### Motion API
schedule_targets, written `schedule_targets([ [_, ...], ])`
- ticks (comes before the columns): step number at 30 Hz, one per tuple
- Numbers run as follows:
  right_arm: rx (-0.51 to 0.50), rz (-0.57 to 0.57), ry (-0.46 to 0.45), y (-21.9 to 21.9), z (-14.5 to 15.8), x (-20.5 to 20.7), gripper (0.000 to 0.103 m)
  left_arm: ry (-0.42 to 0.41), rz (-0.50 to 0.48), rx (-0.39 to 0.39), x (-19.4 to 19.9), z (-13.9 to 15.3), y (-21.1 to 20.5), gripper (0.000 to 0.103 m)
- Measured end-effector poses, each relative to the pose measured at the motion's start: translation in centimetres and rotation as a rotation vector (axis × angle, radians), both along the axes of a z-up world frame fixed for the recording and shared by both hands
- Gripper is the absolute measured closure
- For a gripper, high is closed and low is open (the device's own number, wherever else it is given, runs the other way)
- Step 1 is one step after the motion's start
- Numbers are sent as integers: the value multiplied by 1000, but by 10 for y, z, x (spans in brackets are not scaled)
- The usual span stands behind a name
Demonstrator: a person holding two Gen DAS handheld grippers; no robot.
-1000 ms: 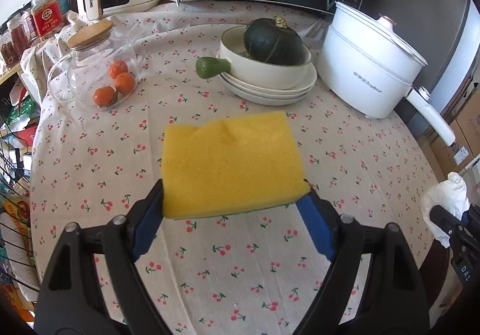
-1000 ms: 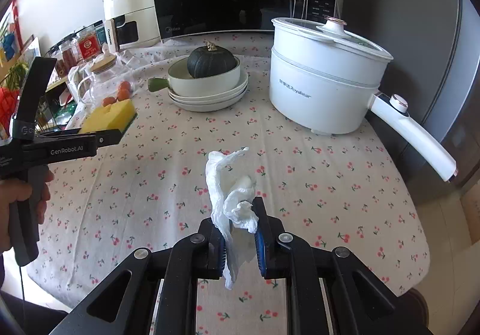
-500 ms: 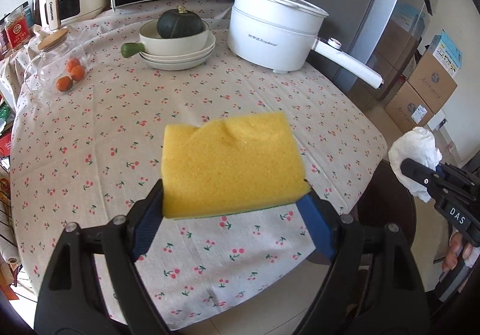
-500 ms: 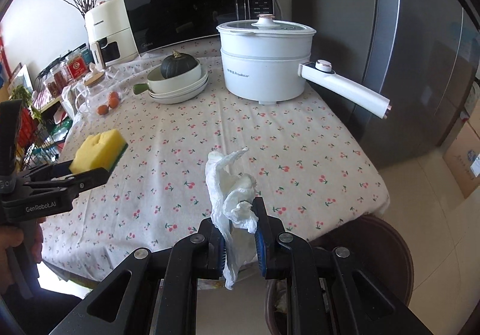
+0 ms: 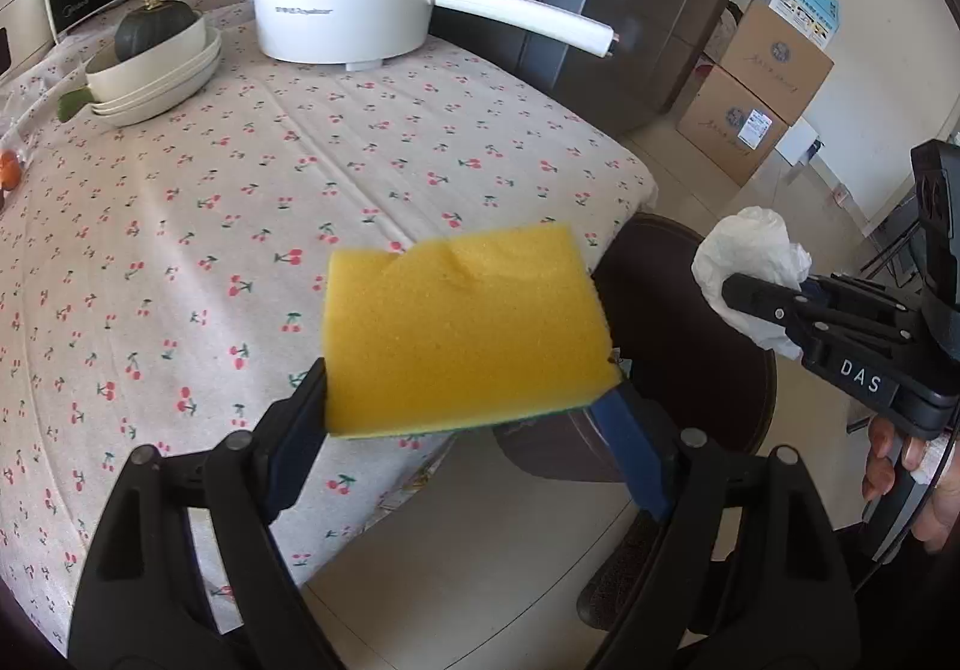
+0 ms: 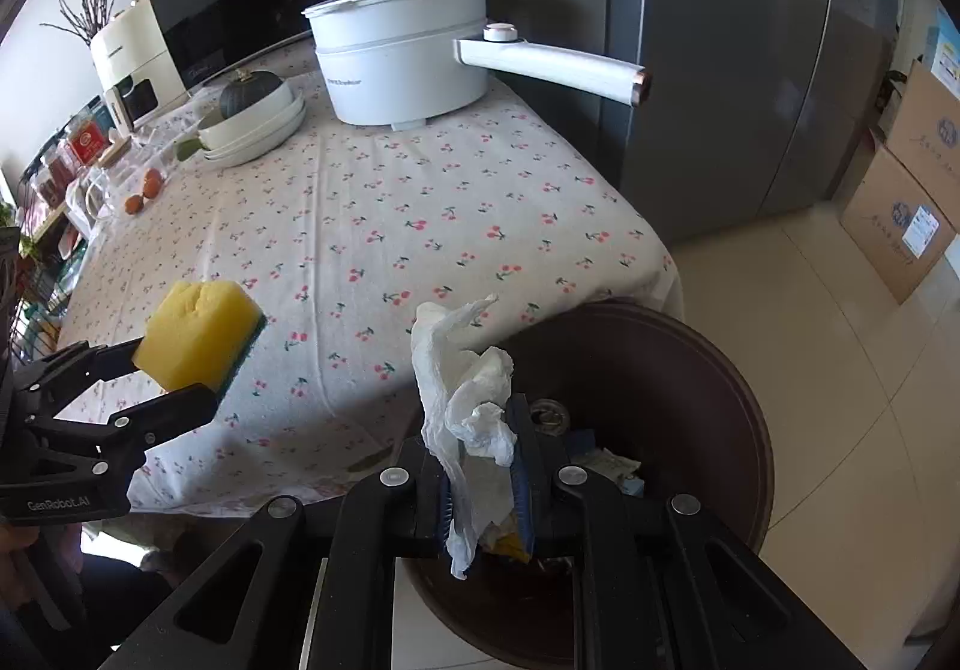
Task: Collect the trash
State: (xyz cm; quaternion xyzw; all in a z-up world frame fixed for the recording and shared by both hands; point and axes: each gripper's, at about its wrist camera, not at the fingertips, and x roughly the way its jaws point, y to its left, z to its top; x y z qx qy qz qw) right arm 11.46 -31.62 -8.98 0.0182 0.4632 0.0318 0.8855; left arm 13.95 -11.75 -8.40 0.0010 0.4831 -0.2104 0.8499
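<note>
Tilting down | left gripper (image 5: 474, 406) jaws clamp sponge (image 5: 462, 334) | right gripper (image 6: 486, 481) jaws pinch tissue (image 6: 465, 388), seemingly above bin (image 6: 690, 370)

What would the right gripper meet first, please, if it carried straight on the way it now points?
Most likely the dark brown bin on the floor: the right gripper, shut on the crumpled tissue, points down into its opening, where some trash already lies. Depth is unclear, though.

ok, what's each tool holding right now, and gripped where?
Left tool clamps the yellow sponge across its two short ends. Right tool pinches the crumpled white tissue at its lower bunched part.
</note>
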Motion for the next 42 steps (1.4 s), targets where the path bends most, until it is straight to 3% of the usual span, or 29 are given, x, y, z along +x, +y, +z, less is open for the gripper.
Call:
schedule_targets([
  [8,4,-101,69,-56,-17,-19,86,14,-156,4,-6,-21,-72,19],
  [14,19,-131,83,-79,-20,-29,86,-34,-234,19,-11,-29,-106,15],
  [15,18,-131,88,-81,-21,-32,86,-45,-236,37,-11,-31,-109,14],
  [17,16,-132,92,-82,-22,-33,86,-50,-222,94,-10,-36,-113,1],
  [26,8,-126,118,-78,-28,-30,84,-63,-195,144,-13,-37,-105,1],
  [28,9,-135,134,-77,-30,-26,70,-70,-190,149,-16,-35,-102,1],
  [30,3,-160,136,-77,-31,-26,14,-69,-182,153,-18,-33,-98,1],
  [36,14,-145,119,-65,-24,-26,12,-68,-111,168,-22,-28,-77,1],
  [42,-12,-94,94,-40,-16,-26,12,-16,-5,168,-24,-30,-46,1],
])
